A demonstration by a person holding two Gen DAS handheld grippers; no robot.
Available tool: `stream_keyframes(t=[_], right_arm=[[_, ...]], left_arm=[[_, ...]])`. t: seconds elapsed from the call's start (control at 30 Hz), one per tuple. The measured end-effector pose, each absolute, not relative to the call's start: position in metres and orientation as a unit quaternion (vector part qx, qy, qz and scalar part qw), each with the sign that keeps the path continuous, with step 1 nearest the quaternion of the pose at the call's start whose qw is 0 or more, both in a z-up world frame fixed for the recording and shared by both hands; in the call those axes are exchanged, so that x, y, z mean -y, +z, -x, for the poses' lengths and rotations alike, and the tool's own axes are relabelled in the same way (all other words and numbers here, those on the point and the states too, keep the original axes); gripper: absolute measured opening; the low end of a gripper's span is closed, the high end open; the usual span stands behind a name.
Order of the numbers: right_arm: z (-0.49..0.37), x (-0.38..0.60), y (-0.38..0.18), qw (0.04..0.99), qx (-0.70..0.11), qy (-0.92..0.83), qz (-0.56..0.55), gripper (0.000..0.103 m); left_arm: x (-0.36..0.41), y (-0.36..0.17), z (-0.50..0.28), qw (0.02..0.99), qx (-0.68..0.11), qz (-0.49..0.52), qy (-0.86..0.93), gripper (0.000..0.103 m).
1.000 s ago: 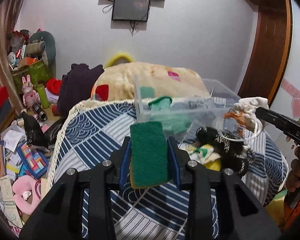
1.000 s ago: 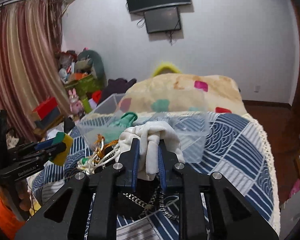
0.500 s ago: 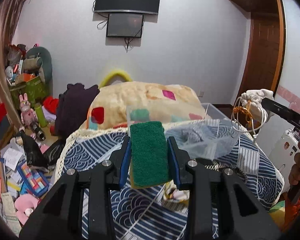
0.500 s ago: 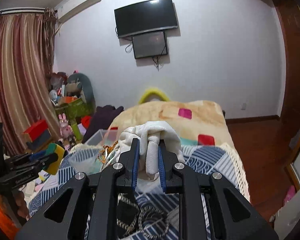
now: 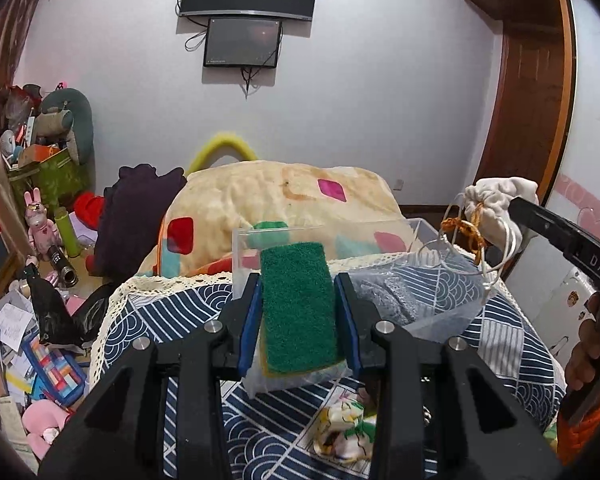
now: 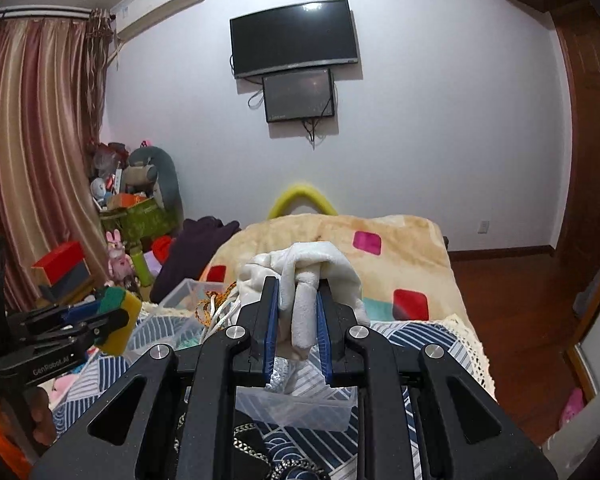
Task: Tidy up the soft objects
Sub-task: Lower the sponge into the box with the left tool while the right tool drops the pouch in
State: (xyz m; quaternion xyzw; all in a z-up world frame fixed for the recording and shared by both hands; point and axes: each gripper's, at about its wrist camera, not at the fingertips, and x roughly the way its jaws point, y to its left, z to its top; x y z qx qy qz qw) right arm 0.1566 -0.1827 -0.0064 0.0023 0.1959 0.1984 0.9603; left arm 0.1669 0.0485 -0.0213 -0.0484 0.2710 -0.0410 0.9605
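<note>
My left gripper (image 5: 298, 316) is shut on a green and yellow sponge (image 5: 298, 312) and holds it above the blue patterned cover, just before a clear plastic bin (image 5: 416, 304). My right gripper (image 6: 298, 328) is shut on a white drawstring pouch (image 6: 308, 280) with cords and an orange braid hanging from it, above the same bin (image 6: 296, 408). The pouch (image 5: 496, 204) and the right gripper show at the right of the left wrist view. The sponge (image 6: 120, 312) and the left gripper show at the left of the right wrist view.
A small floral cloth (image 5: 340, 432) and a dark item with a chain (image 6: 260, 452) lie on the blue cover (image 5: 160, 332). A beige blanket (image 5: 284, 208) is heaped behind the bin. Toys and boxes (image 5: 40, 280) clutter the floor at left.
Both grippers have risen with their loads: the bin and the cover now sit lower in both views and more wall and TV shows. Both grips are unchanged.
</note>
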Motion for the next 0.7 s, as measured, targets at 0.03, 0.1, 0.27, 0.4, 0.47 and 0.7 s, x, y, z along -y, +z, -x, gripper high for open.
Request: stream_keyframes(t=[0.03,0.1,0.27,0.4,0.47,0.7], right_arm=[[-0.158,0.182,-0.008,0.960,-0.199,0.197,-0.001,0.016],[-0.163,0.180,-0.012,0.959,-0.207,0.196,0.003,0.016],[-0.174,0.174,-0.022,0.956,-0.225,0.187,0.021,0.016],[-0.180,0.174,-0.033,0.952,-0.244,0.182,0.029,0.016],[-0.184,0.173,-0.039,0.949,-0.257,0.179,0.032,0.016],[-0.193,0.169,-0.054,0.940,-0.287,0.178,0.047,0.016]], left_arm=[[-0.047,-0.023,-0.170,0.960,-0.273,0.046,-0.041,0.035],[-0.044,-0.027,-0.177,0.958,-0.280,0.039,-0.040,0.035],[-0.033,-0.038,-0.194,0.952,-0.302,0.020,-0.044,0.035],[-0.023,-0.045,-0.206,0.949,-0.312,0.005,-0.046,0.035],[-0.020,-0.047,-0.210,0.948,-0.314,0.001,-0.048,0.035],[-0.019,-0.053,-0.221,0.944,-0.325,0.000,-0.051,0.035]])
